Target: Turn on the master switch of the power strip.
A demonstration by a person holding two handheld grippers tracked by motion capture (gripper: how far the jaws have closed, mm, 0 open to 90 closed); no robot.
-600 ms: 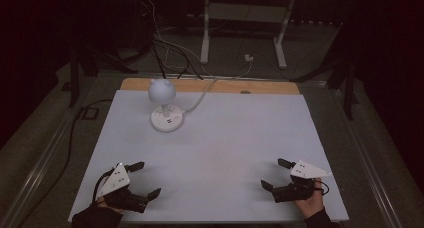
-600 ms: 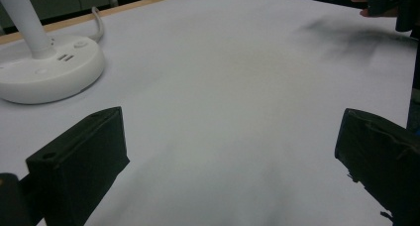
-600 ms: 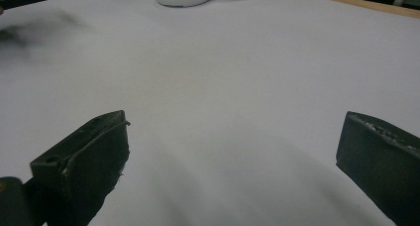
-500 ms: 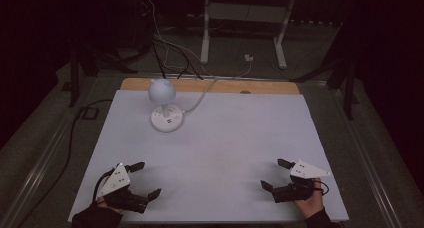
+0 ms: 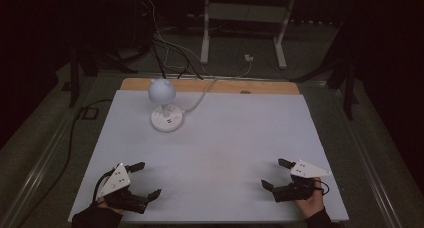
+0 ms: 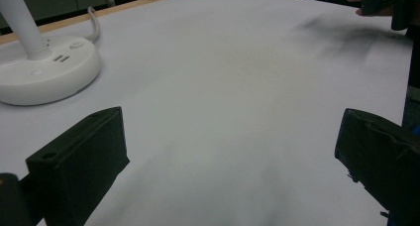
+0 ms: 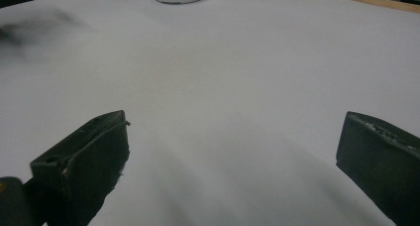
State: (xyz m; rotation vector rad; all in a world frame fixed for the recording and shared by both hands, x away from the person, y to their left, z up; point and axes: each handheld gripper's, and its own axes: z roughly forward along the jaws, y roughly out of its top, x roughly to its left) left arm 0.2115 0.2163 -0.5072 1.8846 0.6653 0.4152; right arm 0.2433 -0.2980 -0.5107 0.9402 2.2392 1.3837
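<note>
We see the left tongs (image 5: 144,180) low at the near left corner of the white tabletop (image 5: 235,138), held in a hand (image 5: 107,204) that comes in from the bottom edge; their two black jaws stand spread wide with only bare tabletop between them, as the left gripper view confirms. Farther back on the left half stands a small white lamp (image 5: 163,105) with a round head on a short stem and a disc-shaped base; its base (image 6: 47,70) shows buttons and slots on top, and a white cord (image 5: 205,90) runs from it toward the far wooden edge of the tabletop. The lamp is well apart from both tongs. At the near right corner we find the right tongs (image 5: 276,175), gripped by a hand (image 5: 312,202), jaws likewise spread and pinching nothing, resting low over the bare surface.
</note>
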